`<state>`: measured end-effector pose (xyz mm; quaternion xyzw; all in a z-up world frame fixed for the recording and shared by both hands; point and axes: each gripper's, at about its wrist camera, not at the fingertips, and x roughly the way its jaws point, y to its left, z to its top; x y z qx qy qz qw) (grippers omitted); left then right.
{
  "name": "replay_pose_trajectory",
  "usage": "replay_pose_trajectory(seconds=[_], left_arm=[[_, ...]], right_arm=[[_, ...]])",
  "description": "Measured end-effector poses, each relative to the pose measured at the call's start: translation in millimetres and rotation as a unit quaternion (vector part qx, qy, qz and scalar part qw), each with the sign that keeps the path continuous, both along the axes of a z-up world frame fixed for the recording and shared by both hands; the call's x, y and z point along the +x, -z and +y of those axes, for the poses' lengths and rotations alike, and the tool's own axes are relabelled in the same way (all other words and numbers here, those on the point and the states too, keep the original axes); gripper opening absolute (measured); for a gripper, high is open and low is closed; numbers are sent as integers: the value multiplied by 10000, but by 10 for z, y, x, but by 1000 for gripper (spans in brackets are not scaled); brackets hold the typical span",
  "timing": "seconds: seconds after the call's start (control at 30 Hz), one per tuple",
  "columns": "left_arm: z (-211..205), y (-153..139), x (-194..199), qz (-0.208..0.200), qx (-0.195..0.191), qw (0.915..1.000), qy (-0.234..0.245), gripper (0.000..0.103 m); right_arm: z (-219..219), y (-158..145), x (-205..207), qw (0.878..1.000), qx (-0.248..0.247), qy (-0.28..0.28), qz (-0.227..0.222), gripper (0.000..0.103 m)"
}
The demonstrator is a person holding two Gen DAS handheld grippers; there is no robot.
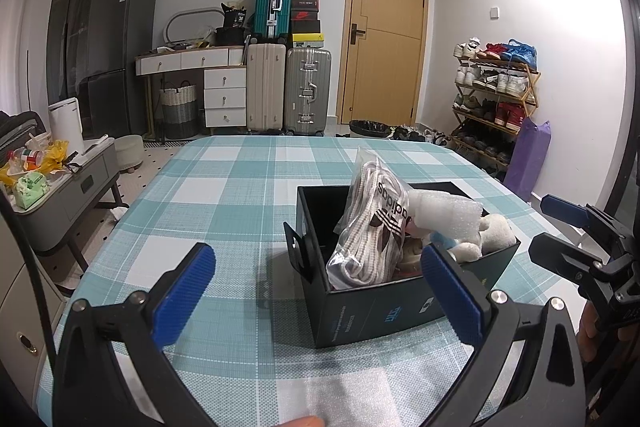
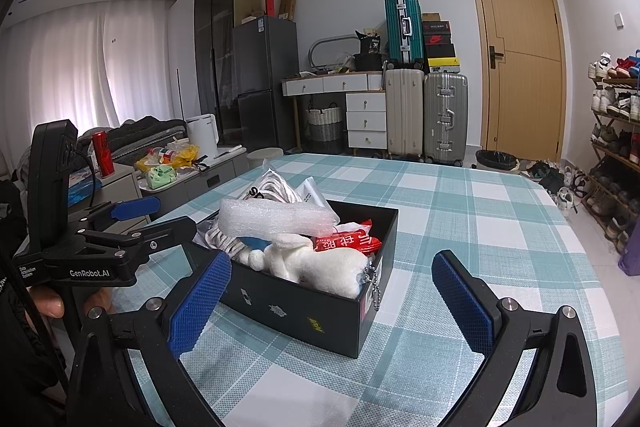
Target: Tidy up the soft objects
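Sitting on a teal-checked tablecloth (image 1: 224,187), a black shoebox (image 2: 320,315) brims with soft goods — a clear Adidas bag of laces (image 1: 372,235), a white foam wrap (image 2: 276,217), a white plush toy (image 2: 320,263) and a red packet (image 2: 346,241). Left gripper (image 1: 320,291) and right gripper (image 2: 332,299) flank the box, both spread wide — neither holding anything.

2 close wrist views, shared box (image 1: 400,303)
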<state>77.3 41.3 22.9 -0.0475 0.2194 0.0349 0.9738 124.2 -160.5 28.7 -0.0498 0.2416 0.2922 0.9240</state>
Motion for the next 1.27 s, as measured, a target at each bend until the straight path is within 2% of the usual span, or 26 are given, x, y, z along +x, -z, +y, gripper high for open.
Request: replay_pose_trajectory(seconds=[1.27], left_arm=[[27, 14, -1, -10, -13, 10000, -5, 103]], right_arm=[[-10, 6, 3, 10000, 7, 0, 0, 102]])
